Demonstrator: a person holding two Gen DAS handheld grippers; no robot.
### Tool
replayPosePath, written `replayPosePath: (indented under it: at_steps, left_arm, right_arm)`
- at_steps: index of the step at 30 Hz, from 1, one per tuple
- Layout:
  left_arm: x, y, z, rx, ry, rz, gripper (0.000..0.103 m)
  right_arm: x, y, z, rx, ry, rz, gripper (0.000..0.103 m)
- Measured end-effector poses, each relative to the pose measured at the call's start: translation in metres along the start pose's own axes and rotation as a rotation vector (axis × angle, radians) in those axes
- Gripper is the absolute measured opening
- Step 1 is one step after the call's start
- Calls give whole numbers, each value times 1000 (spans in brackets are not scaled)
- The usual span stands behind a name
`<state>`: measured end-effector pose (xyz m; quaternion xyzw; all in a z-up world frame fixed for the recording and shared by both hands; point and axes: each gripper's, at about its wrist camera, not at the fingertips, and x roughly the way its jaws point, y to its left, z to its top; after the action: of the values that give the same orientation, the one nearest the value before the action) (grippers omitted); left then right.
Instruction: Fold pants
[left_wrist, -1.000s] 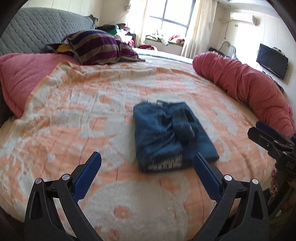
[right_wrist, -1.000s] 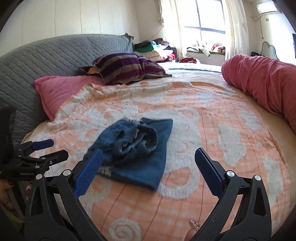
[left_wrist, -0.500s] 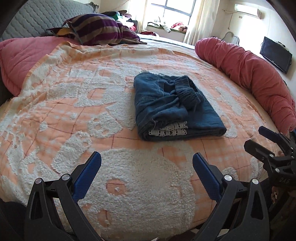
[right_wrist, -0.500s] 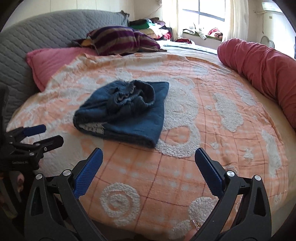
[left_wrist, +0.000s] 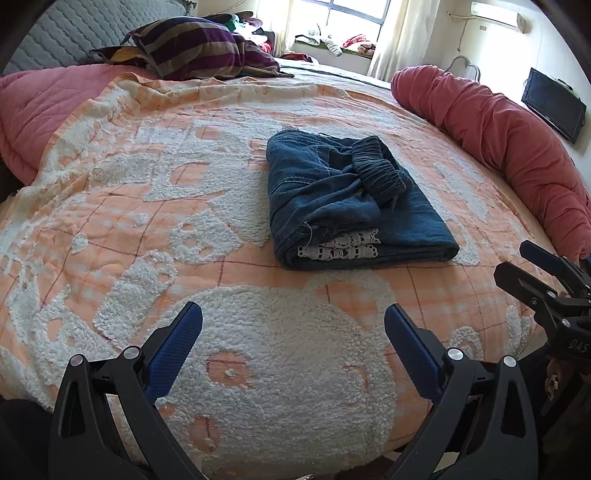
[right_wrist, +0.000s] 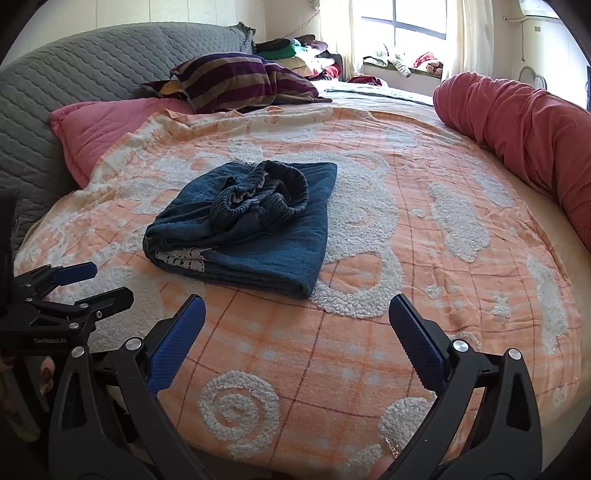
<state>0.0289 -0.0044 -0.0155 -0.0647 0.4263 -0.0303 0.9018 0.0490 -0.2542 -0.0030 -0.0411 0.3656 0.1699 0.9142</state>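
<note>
Bed: our work surface, orange/white blanket (left_wrist: 122, 206) spread flat; nothing on it near the pants.
Pants: blue pants (left_wrist: 347, 199) lie folded in a compact block mid-bed, well apart from both grippers. White lace hem (left_wrist: 338, 247) peeks from the near edge; elastic waistband (right_wrist: 266, 199) sits bunched on top.
Step, as we judge it: fold looks done, we're at final check/tidy. If we touch up, we flatten the waistband first, then tuck the lace in w/o dragging the stack.
Left gripper: left gripper (left_wrist: 293, 332) has fingers spread wide, holding nothing, low over the near blanket edge.
Right gripper: right gripper (right_wrist: 297, 326) likewise gaping, empty, just beside the left.
Approach tip: we come in from above, pinch only the top layer; a side push would likely skew the block.
Risk: blanket pile is loopy, so pads may snag it; we keep tips off it.
</note>
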Motion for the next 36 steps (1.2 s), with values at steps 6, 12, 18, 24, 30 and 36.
replayPosePath:
  at_steps: [6, 12, 18, 24, 30, 36]
  left_arm:
    - [-1, 1, 0, -2, 1, 5, 98]
    - [-3, 2, 2, -11, -5, 4, 98]
    - [-4, 3, 2, -15, -8, 6, 98]
    - [-5, 3, 3, -19, -13, -4, 98]
    - [-6, 3, 2, -21, -12, 1, 98]
    - [-5, 4, 2, -22, -6, 5, 98]
  right_arm:
    - [0, 0, 0, 0, 0, 1, 94]
    - [0, 0, 0, 0, 0, 0, 94]
    - [0, -1, 1, 6, -6, -4, 94]
    - [-1, -1, 2, 10, -6, -6, 94]
    - [0, 0, 2, 10, -4, -7, 94]
    - [0, 0, 1, 10, -2, -6, 94]
